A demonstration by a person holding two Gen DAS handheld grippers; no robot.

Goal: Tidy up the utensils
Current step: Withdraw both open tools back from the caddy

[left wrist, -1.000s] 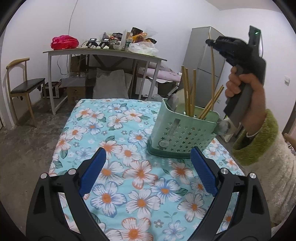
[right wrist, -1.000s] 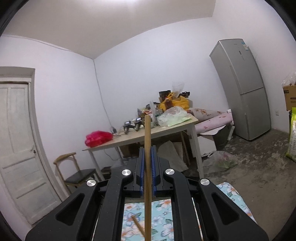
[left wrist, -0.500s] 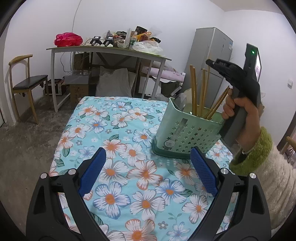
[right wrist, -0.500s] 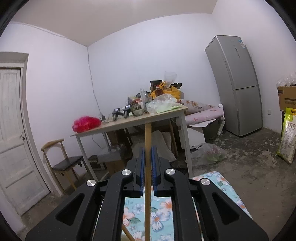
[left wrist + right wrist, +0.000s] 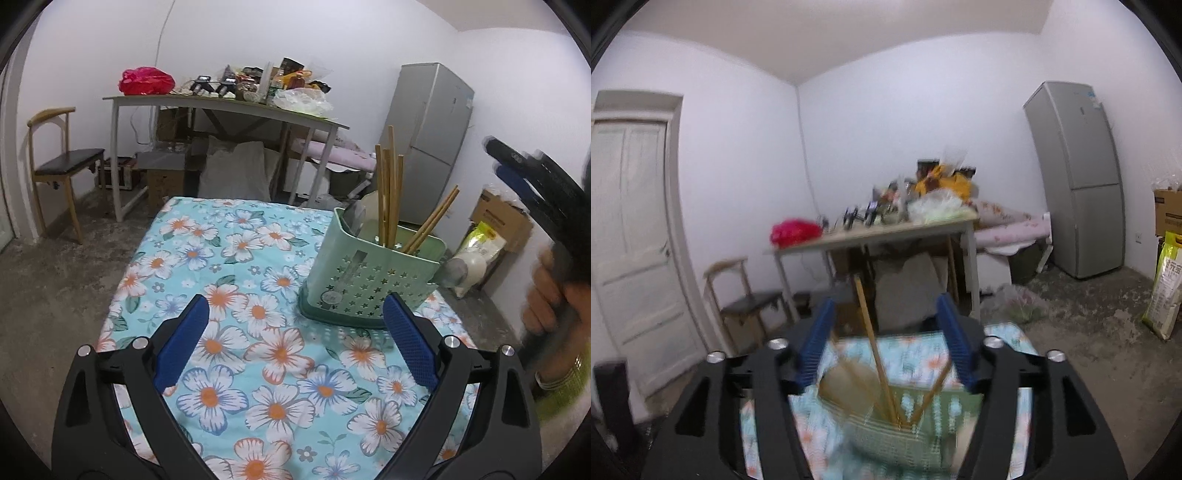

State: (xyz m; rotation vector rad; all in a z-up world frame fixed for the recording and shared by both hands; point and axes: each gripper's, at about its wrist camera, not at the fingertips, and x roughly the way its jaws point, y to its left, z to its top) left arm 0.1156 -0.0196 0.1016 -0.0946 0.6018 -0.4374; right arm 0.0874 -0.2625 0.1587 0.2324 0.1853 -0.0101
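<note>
Your right gripper [image 5: 884, 332] is opening, its blue pads clear of the chopsticks [image 5: 873, 343], one of which leans in the gap between them untouched. Your right hand [image 5: 554, 299] holds it raised off the table's right side, blurred in the left view. Your left gripper [image 5: 295, 332] hangs wide open and empty above the floral tablecloth [image 5: 221, 295], tilted down. Ahead of it stands the green caddy [image 5: 369, 288], chopsticks upright and leaning inside, with a pale utensil behind them.
</note>
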